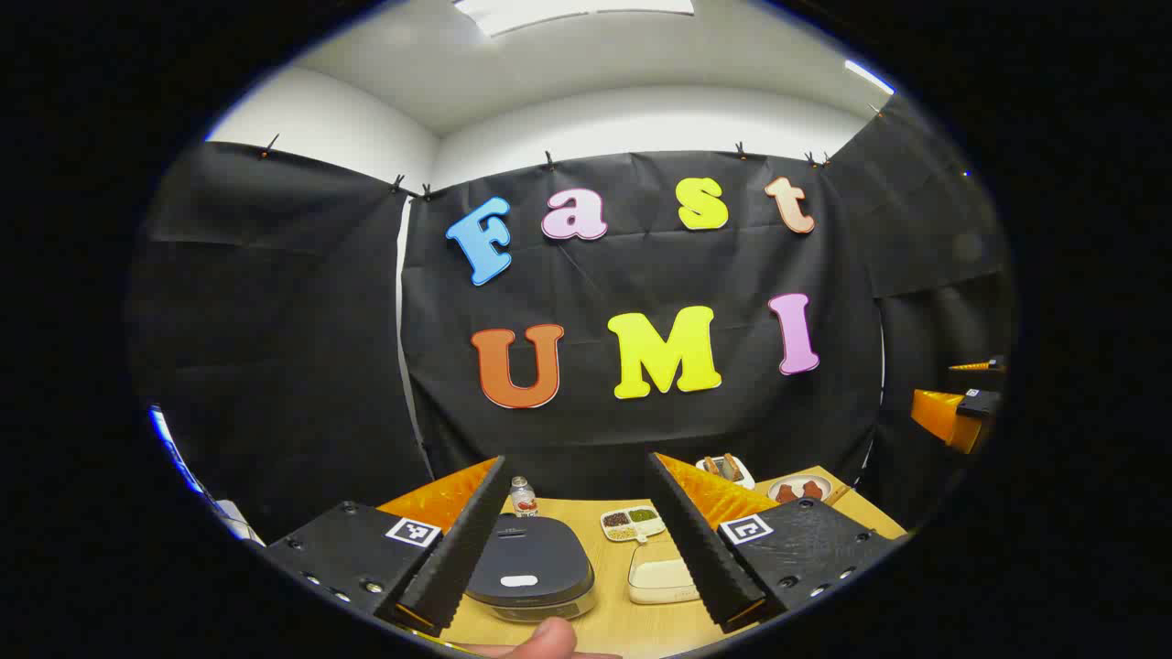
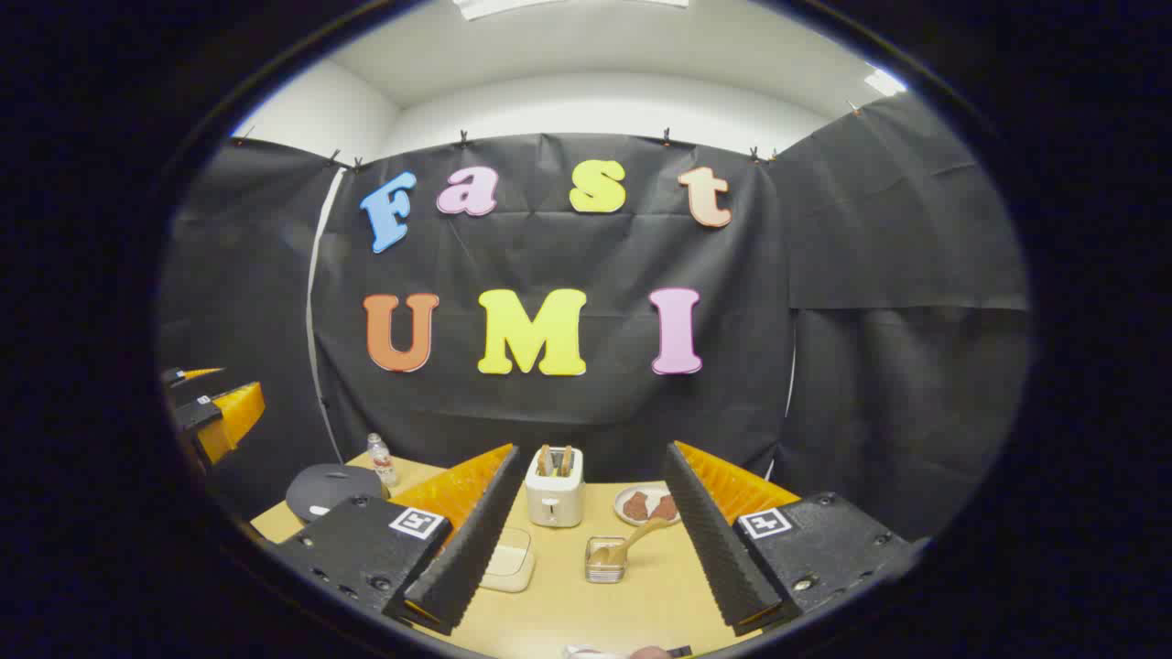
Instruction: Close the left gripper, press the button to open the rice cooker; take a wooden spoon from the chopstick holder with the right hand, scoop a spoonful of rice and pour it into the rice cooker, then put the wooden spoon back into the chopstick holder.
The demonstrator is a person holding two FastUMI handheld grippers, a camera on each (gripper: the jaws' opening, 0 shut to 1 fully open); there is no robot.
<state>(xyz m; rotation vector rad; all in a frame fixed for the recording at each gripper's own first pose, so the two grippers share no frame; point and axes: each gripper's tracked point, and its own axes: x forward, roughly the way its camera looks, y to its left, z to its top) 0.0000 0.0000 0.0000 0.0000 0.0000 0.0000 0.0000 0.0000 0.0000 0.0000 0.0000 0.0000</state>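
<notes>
Tabletop (image 1: 613, 622) setup untouched: rice cooker (image 1: 529, 567) lid down, wooden spoon (image 2: 632, 540) in holder (image 2: 604, 560), both grippers' fingers spread, nothing held.

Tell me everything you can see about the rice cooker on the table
The dark grey, rounded rice cooker sits flat on the light wooden table, lid shut. Its smooth matte lid carries a small white oval patch near the front, above a shinier silvery band around the base. A small clear plastic bottle stands just behind it, and a shallow cream rectangular container lies beside it. Nothing touches it; the open left gripper hovers above.
</notes>
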